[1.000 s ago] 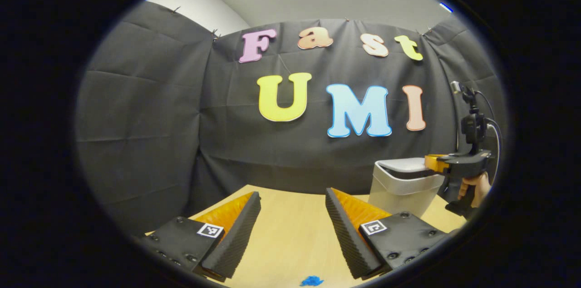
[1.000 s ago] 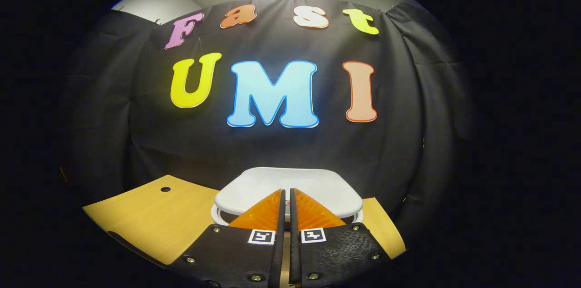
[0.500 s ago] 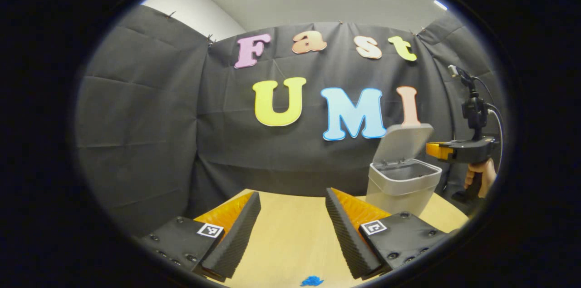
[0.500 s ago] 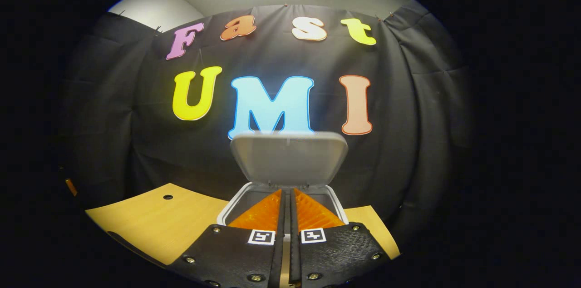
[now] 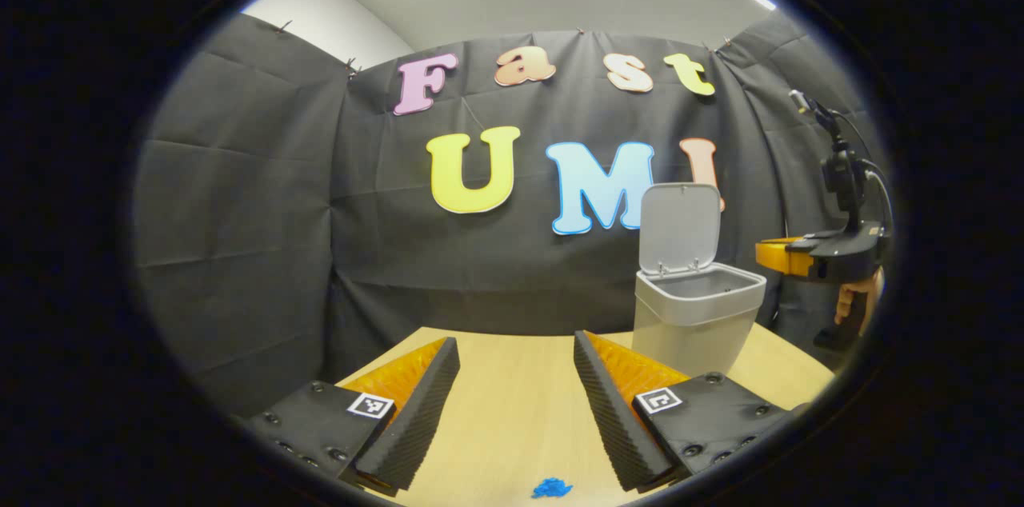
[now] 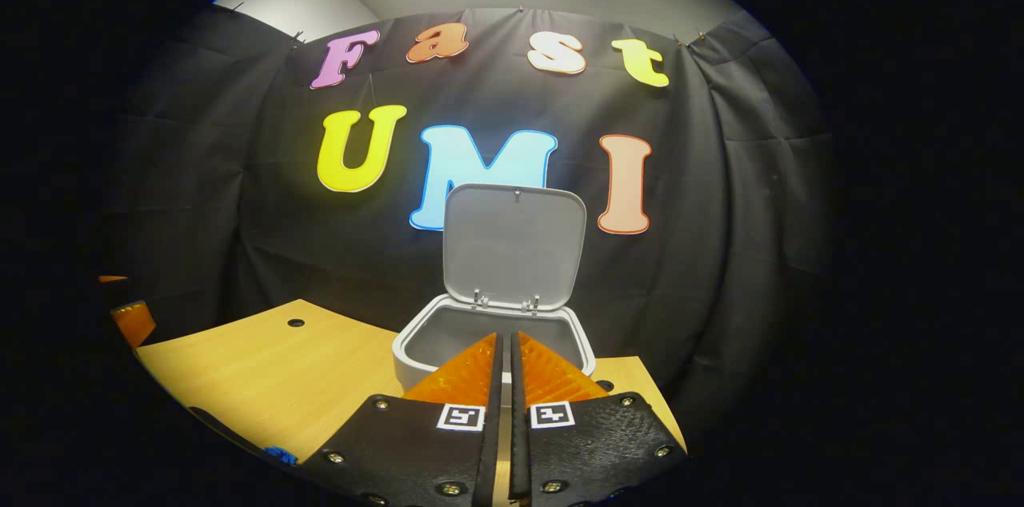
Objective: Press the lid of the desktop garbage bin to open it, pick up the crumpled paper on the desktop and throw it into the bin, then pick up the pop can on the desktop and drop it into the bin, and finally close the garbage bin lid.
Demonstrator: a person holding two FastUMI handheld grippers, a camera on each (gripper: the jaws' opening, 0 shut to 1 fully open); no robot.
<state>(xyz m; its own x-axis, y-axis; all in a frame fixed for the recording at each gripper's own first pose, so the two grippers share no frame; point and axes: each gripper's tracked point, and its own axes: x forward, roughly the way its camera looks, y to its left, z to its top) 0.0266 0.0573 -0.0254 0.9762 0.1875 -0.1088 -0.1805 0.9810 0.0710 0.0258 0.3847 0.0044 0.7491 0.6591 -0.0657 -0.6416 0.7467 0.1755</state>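
Now that the lid (image 6: pixel 514 247) has swung upright from its closed position, the bin (image 6: pixel 488 335) is open; the right gripper (image 6: pixel 502 367), closed and empty, has apparently backed off, while the left gripper (image 5: pixel 512 403) waits wide open, holding nothing.

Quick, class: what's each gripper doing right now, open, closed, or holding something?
Left gripper: open, holding nothing, above the table.
Right gripper: closed, empty, in front of the open bin.
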